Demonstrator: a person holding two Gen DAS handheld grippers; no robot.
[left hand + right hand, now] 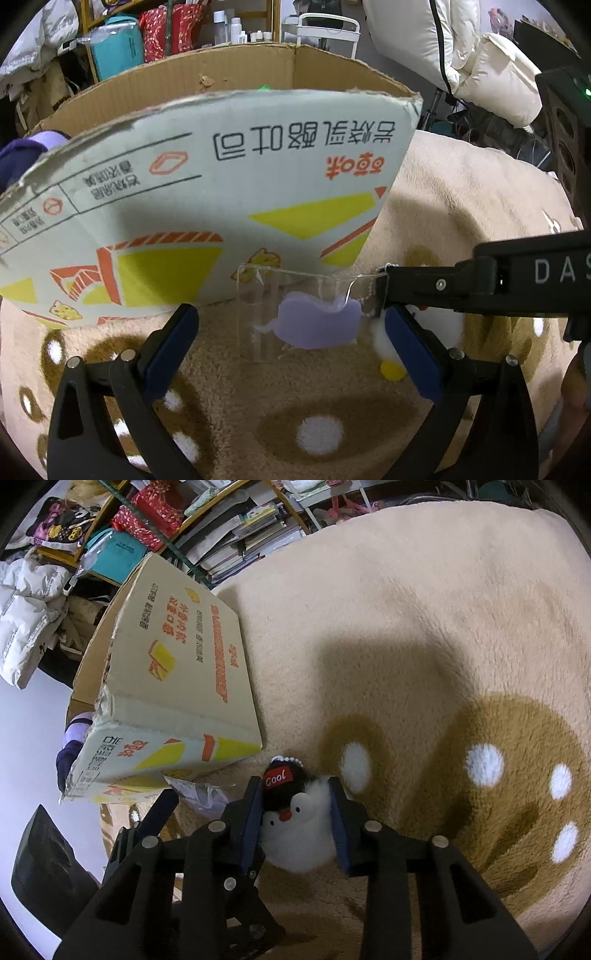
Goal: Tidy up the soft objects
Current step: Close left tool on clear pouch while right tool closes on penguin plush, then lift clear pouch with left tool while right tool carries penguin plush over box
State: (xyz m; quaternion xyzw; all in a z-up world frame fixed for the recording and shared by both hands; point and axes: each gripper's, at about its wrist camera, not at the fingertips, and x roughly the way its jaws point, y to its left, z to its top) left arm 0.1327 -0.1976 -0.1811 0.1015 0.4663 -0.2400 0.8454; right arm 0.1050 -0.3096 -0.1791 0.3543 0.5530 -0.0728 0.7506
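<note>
In the right wrist view, the right gripper (pixel 295 827) fills the lower frame, its jaws clenched on a small penguin plush (pixel 295 830): the blue pads press into the white body on both sides. The penguin lies on the tan blanket (pixel 424 635), its black cap with a red "Cool" patch pointing toward 12 o'clock and a bead chain at the cap's top. At about 10 o'clock from the penguin, just beside it, lies a crumpled clear plastic sleeve (pixel 201 794).

In the left wrist view, the left gripper (pixel 291 343) hovers low over the blanket with its jaws released, spread wide to either side of the clear plastic sleeve (pixel 295 310), which holds a lilac card (pixel 317 325); neither pad touches it. The right gripper's black arm (pixel 480 284) reaches in from 3 o'clock, and a bit of white plush with a yellow foot (pixel 391 369) shows behind the left gripper's right finger.

Farther out, toward 11 o'clock, a printed cardboard box (pixel 221 206) stands open on the blanket, touching the sleeve's far edge. A purple plush (pixel 22 155) pokes over its rim at 9 o'clock. Beyond are shelves (pixel 236 524) of books and bags.
</note>
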